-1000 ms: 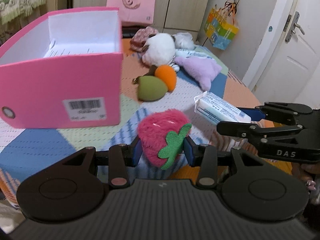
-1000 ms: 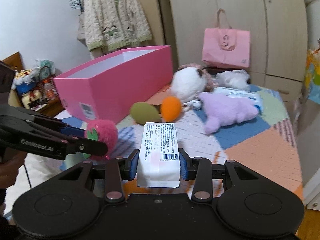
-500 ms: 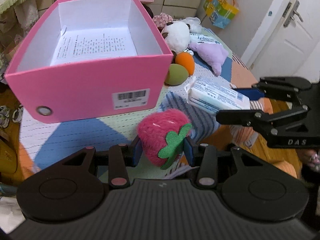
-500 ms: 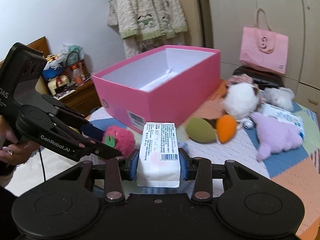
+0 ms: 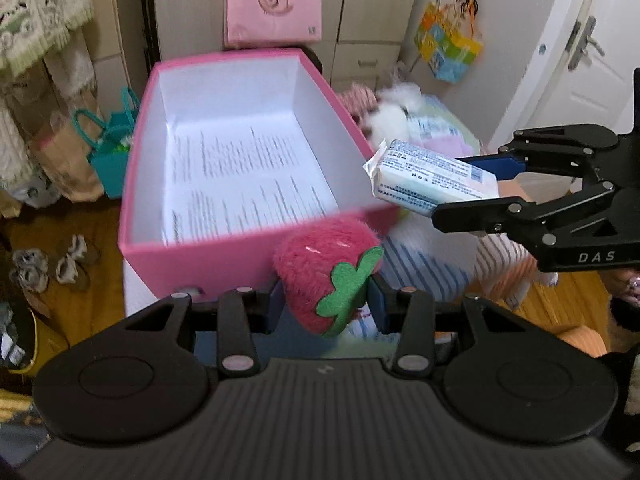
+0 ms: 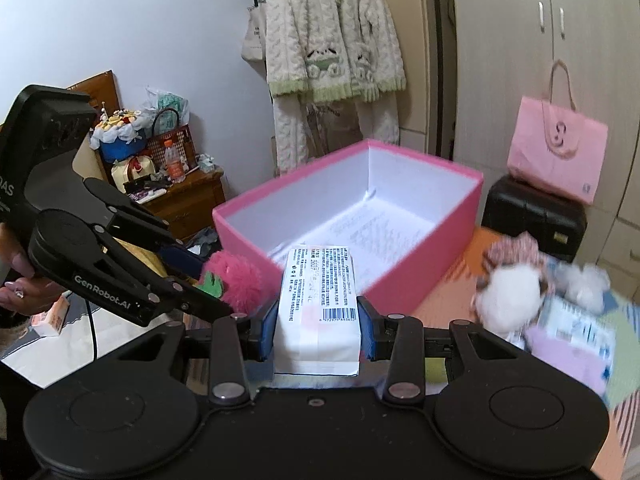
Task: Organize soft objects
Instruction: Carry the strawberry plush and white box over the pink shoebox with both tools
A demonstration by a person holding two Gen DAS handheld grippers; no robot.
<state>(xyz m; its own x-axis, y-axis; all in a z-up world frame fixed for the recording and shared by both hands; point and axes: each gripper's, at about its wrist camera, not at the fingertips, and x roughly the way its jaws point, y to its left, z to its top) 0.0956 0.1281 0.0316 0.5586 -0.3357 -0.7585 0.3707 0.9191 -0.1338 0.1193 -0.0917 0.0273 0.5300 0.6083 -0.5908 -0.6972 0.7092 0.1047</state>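
While the left gripper (image 5: 326,300) pinches the plush strawberry (image 5: 320,276) at the pink box's (image 5: 200,256) near wall, the right gripper's (image 6: 318,326) fingers squeeze a white tissue pack (image 6: 318,300) beside its rim; blurred plush toys (image 6: 508,296), perhaps three, lie beyond.

Beige wardrobe (image 6: 560,80), white door (image 5: 580,60) (shut), wood floor (image 5: 80,300).

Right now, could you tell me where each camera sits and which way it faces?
Left wrist: on the left gripper, looking down past the plush strawberry into the pink box; the right gripper shows.
Right wrist: on the right gripper, facing the box over the tissue pack; the left gripper and a hand show.
Shared: box, strawberry, pack, pink bag.
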